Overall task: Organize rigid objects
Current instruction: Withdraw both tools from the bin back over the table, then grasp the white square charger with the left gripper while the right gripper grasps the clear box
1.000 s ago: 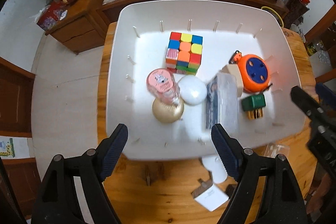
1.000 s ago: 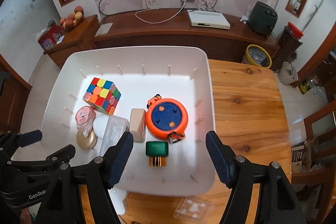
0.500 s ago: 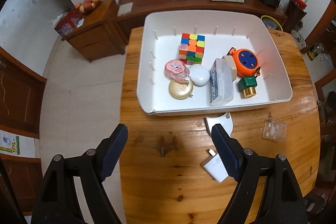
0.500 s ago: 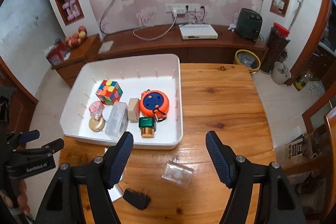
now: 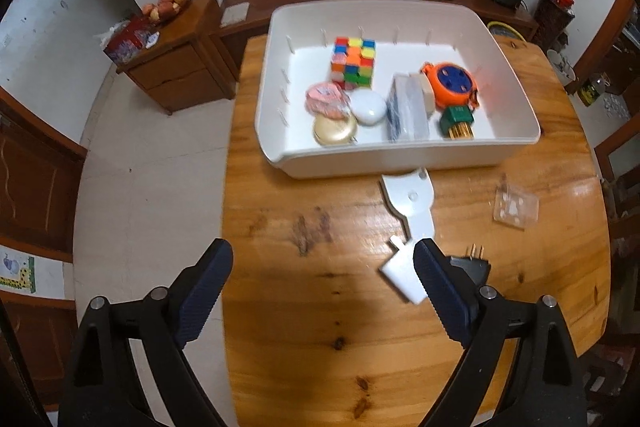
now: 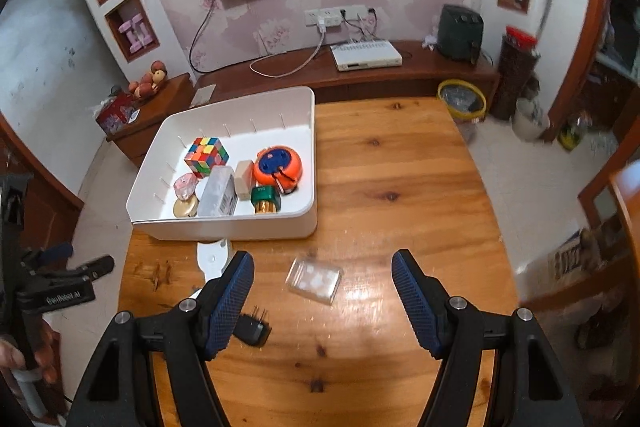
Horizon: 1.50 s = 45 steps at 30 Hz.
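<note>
Worktop (image 6: 400, 187): wood. White bin (image 6: 224, 227) sits at far-left corner, already loaded w/ cube, reel etc. Loose items lie along near side, btwn bin and both tongs.

Clear case (image 6: 315, 279): flat on worktop, directly ahead of right tongs (image 6: 322, 297), roughly centred btwn the pads, long axis skewed across the gap. Right hand nearer; likely next pick.

Black plug (image 6: 252, 329): touching/behind right tongs' left pad. White charger (image 5: 400, 273) and white bracket (image 5: 410, 197): just beside left tongs' (image 5: 324, 291) right pad.

Right tongs: approx half open, empty. Left tongs: jaws just widened, nothing btwn them.
</note>
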Each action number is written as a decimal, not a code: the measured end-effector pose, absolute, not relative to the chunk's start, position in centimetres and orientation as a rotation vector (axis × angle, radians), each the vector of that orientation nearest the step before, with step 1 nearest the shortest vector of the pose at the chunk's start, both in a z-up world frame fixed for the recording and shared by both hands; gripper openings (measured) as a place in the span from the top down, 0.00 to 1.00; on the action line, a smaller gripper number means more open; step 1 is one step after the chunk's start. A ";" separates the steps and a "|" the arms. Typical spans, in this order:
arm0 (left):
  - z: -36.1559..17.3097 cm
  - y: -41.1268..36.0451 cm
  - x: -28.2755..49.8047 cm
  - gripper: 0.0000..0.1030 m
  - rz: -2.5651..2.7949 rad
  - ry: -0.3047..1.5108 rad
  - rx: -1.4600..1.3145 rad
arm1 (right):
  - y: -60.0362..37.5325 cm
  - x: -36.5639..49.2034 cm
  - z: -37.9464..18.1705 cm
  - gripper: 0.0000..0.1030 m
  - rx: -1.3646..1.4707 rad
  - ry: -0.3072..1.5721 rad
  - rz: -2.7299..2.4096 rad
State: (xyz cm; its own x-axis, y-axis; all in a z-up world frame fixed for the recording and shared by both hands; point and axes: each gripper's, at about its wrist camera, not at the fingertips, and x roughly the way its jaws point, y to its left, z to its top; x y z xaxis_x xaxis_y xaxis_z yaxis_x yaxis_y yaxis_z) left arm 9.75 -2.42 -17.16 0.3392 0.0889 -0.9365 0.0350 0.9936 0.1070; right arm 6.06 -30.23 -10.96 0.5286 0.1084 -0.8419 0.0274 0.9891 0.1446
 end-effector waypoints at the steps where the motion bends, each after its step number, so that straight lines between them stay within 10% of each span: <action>1: -17.7 -2.7 9.6 0.10 0.030 1.235 0.113 | -30.5 6.0 -11.2 0.30 0.160 1.020 0.046; 45: -32.0 -3.4 9.7 0.09 0.472 1.493 -0.571 | -27.7 15.0 -28.5 0.30 0.316 1.462 -0.154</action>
State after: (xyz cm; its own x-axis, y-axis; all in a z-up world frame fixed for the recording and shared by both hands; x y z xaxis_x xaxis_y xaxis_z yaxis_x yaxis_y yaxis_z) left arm 9.74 -3.45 -32.00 0.0325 -0.0543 -0.9980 -0.6183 0.7835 -0.0628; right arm 15.02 -27.74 -28.52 0.1080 0.0887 -0.9902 0.2931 0.9489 0.1170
